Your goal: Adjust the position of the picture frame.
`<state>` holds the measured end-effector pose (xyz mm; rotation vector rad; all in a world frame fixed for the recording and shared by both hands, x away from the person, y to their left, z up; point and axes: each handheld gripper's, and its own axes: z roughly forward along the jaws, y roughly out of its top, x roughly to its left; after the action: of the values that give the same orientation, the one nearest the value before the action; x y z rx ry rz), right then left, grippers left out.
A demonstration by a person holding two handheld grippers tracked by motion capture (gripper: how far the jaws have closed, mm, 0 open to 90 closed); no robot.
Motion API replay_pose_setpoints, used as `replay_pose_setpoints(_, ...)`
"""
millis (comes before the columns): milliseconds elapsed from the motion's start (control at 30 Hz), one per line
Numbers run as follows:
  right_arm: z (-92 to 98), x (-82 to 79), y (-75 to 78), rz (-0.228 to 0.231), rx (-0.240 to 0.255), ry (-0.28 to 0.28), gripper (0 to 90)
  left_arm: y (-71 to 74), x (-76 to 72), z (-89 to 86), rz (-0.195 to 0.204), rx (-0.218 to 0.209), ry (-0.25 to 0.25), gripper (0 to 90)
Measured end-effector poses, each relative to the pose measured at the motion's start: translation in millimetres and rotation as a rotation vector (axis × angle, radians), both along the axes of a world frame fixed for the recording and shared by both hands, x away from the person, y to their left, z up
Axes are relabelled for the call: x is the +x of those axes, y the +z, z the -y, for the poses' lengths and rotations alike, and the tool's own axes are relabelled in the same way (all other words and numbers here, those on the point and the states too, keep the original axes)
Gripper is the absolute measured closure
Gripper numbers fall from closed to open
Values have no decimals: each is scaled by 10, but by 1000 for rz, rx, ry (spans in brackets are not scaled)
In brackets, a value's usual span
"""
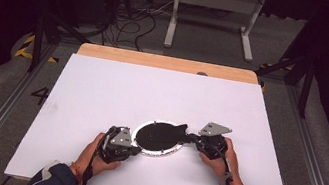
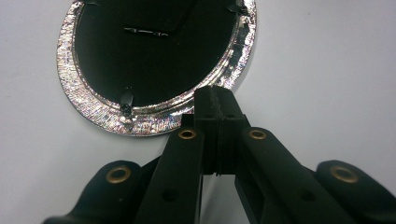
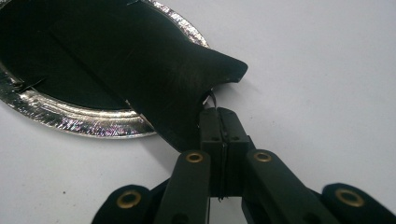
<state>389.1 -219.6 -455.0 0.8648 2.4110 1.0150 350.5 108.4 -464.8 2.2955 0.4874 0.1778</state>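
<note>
A round disc [image 1: 159, 138] with a glittering silver rim and a black centre is lying flat on the white table [image 1: 101, 92], toward the edge nearest the person; every place below is given relative to this disc. A black flap [image 1: 179, 129], apparently cloth or thin sheet, is lying across the disc's face and reaching past its rim on the right.

The left gripper [image 1: 131, 143] is sitting at the disc's near-left edge. In the left gripper view its jaws are pressed together, and the left gripper's tip [image 2: 216, 100] is meeting the silver rim of the disc [image 2: 93, 116]; whether the rim is actually pinched between the pads cannot be told from this angle. A small black clip [image 2: 126, 100] is sitting on the rim just beside the tip.

The right gripper [image 1: 193, 139] is sitting at the disc's right edge. In the right gripper view its jaws are closed on the hem of the black flap [image 3: 163, 74], the right gripper's tip [image 3: 219, 114] lying just outside the disc's rim [image 3: 84, 122], with a thin strip of material showing between the pads.
</note>
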Motion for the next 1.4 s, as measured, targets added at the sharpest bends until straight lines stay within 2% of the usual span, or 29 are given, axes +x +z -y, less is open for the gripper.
replay_pose_setpoints(100,7,-5,-1,-3,4,0,900,-9,13,-12,-13,-13,10,900)
replay_pose_setpoints(133,9,-7,-1,-5,5,0,900,-9,24,-15,-5,-13,11,900)
replay_pose_setpoints(233,11,-13,0,-4,2,6,900,2,51,-17,1,3,20,900)
replay_pose_setpoints(467,22,-39,4,-15,3,13,900,12,202,-26,4,13,87,900)
replay_pose_setpoints(567,19,-62,5,-11,-4,23,900,23,244,-16,26,35,100,900)
replay_pose_setpoints(633,19,-82,2,-8,-5,29,900,20,277,-19,33,35,107,900)
replay_pose_setpoints(867,8,-147,3,-16,-5,58,900,20,384,-32,20,24,149,900)
replay_pose_setpoints(1000,-4,-189,6,-21,-8,84,900,21,373,-43,13,22,158,900)
replay_pose_setpoints(1067,-9,-201,5,-19,-9,91,900,23,361,-47,0,16,147,900)
replay_pose_setpoints(1133,-27,-228,3,-16,-24,95,900,16,294,-36,-10,3,91,900)
replay_pose_setpoints(1167,-27,-236,2,-15,-25,99,900,15,266,-26,-18,0,79,900)
replay_pose_setpoints(1267,-29,-249,-1,-25,-15,105,900,20,185,22,-14,6,39,896)
replay_pose_setpoints(1400,-47,-274,0,-36,-10,119,900,20,169,73,-1,16,24,895)
